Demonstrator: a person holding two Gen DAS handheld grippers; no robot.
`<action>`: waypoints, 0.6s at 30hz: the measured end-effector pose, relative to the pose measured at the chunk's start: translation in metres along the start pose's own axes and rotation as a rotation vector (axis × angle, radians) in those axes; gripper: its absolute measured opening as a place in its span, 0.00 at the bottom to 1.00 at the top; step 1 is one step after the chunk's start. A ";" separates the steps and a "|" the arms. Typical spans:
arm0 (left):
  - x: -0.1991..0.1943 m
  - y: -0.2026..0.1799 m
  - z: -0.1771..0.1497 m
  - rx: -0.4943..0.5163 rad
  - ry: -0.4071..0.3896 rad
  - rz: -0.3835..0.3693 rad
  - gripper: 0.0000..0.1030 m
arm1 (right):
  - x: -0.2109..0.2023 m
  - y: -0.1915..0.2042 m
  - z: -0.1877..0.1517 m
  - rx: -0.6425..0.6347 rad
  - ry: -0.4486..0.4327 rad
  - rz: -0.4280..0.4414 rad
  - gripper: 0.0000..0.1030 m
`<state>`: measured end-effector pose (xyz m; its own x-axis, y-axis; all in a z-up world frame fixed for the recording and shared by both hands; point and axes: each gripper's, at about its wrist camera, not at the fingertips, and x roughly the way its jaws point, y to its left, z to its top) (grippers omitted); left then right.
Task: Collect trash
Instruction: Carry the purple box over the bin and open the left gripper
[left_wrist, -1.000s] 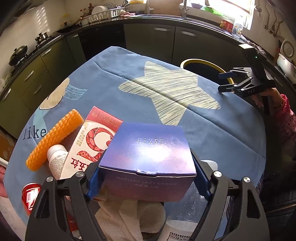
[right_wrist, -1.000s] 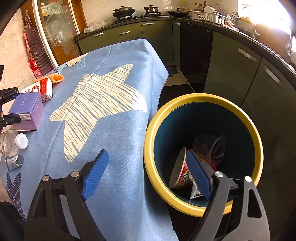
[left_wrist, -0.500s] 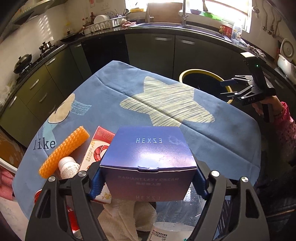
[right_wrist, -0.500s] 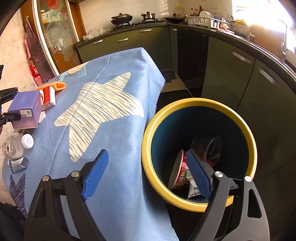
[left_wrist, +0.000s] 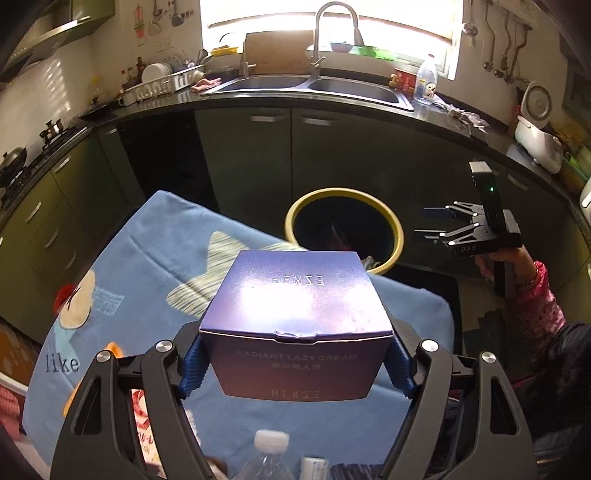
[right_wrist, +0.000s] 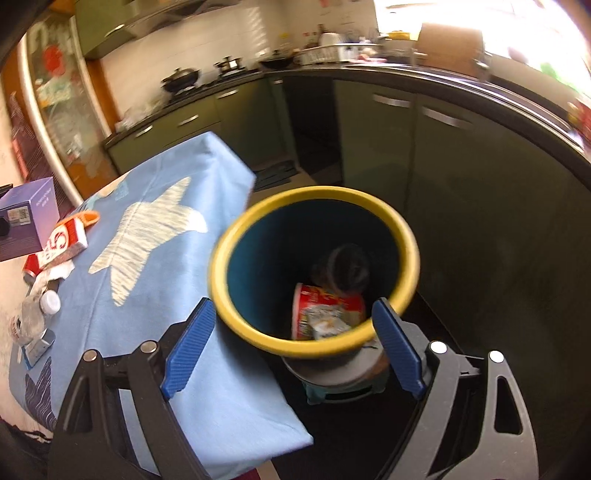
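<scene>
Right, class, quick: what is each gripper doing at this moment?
Left gripper: closed on the purple cream box.
Right gripper: open, holding nothing.

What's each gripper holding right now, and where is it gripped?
The left gripper clamps the purple cream box by its two opposite side faces, near the front. The right gripper is open and holds nothing.

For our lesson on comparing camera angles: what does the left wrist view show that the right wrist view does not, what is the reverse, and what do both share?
Only the left wrist view: the sink under the window, and the right tongs open and empty beside the bin.

Only the right wrist view: the noodle cup inside the bin, and the red carton in full.

Both: the yellow-rimmed bin, the blue tablecloth, and the purple box gripped in the left tongs.
</scene>
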<state>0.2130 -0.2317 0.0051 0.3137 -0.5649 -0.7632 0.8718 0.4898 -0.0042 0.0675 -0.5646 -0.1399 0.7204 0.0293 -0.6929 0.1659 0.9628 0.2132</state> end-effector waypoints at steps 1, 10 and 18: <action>0.004 -0.006 0.010 0.005 -0.004 -0.019 0.74 | -0.005 -0.011 -0.004 0.033 -0.007 -0.013 0.81; 0.090 -0.032 0.091 0.052 0.036 -0.145 0.74 | -0.017 -0.082 -0.024 0.231 -0.053 -0.082 0.81; 0.204 -0.050 0.126 0.083 0.190 -0.232 0.74 | 0.015 -0.102 -0.014 0.253 -0.016 -0.099 0.81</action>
<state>0.2810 -0.4552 -0.0693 0.0341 -0.5174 -0.8550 0.9422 0.3020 -0.1452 0.0520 -0.6587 -0.1817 0.7023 -0.0681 -0.7086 0.3980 0.8628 0.3116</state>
